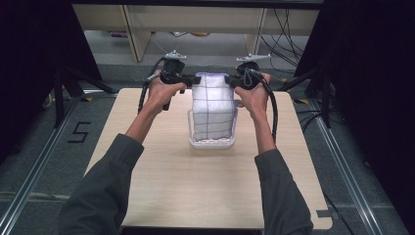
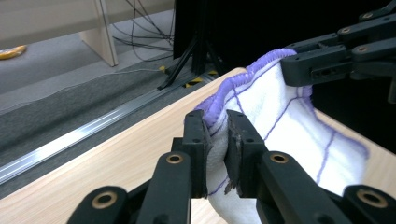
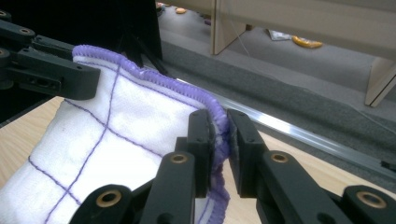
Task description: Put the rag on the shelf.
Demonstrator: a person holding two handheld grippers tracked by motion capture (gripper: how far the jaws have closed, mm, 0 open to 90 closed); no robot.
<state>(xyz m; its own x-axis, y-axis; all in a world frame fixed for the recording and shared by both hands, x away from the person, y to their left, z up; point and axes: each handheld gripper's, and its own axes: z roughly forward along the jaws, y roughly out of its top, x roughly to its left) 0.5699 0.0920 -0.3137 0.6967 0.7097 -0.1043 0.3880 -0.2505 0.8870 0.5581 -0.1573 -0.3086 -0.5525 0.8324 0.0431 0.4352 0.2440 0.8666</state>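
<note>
Up high you can see the white cloth (image 1: 212,105) with purple grid lines held up over a white basket (image 1: 211,143) near the table's (image 1: 195,196) middle. The left gripper (image 1: 192,81) pinches its top left corner and the right gripper (image 1: 233,81) the top right. The gripper views show what that misses: both sets of jaws clamped on the purple hem (image 2: 219,95). Loads of bare tabletop on the near side.

The cloth (image 1: 212,110) hid most of the white basket (image 1: 211,143) beneath it, while both sleeves ran off the high view's bottom edge
</note>
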